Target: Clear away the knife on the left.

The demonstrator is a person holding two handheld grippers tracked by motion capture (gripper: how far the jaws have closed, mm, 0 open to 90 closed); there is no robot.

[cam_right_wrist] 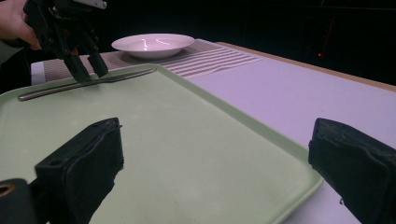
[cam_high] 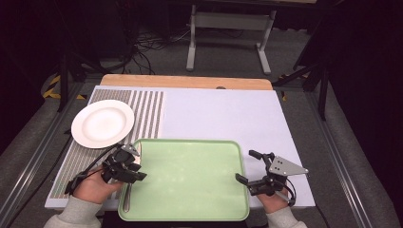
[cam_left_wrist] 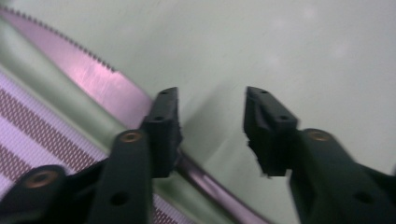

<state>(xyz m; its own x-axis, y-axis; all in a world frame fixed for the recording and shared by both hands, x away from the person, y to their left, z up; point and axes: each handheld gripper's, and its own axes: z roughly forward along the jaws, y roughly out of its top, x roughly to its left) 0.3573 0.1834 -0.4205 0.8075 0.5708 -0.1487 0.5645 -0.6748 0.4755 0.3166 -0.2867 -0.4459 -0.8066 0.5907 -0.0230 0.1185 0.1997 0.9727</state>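
Note:
A pale green tray (cam_high: 190, 183) lies at the table's near edge. A metal knife (cam_high: 127, 195) with a serrated blade (cam_left_wrist: 93, 79) rests inside the tray along its left rim. My left gripper (cam_high: 137, 165) hovers over the knife with its jaws open. In the left gripper view the blade runs under one jaw, and the gap of the left gripper (cam_left_wrist: 212, 121) shows bare tray (cam_left_wrist: 289, 46). My right gripper (cam_high: 245, 165) is wide open at the tray's right rim. In the right gripper view its gap (cam_right_wrist: 215, 135) spans the tray's edge (cam_right_wrist: 280, 144), with nothing held.
A white plate (cam_high: 102, 123) sits on a striped placemat (cam_high: 147, 111) at the left, beyond the tray. White table surface (cam_high: 223, 114) stretches behind the tray. A wooden strip (cam_high: 185, 81) runs along the far edge. The right gripper view shows the plate (cam_right_wrist: 153, 44) and the left gripper (cam_right_wrist: 86, 65).

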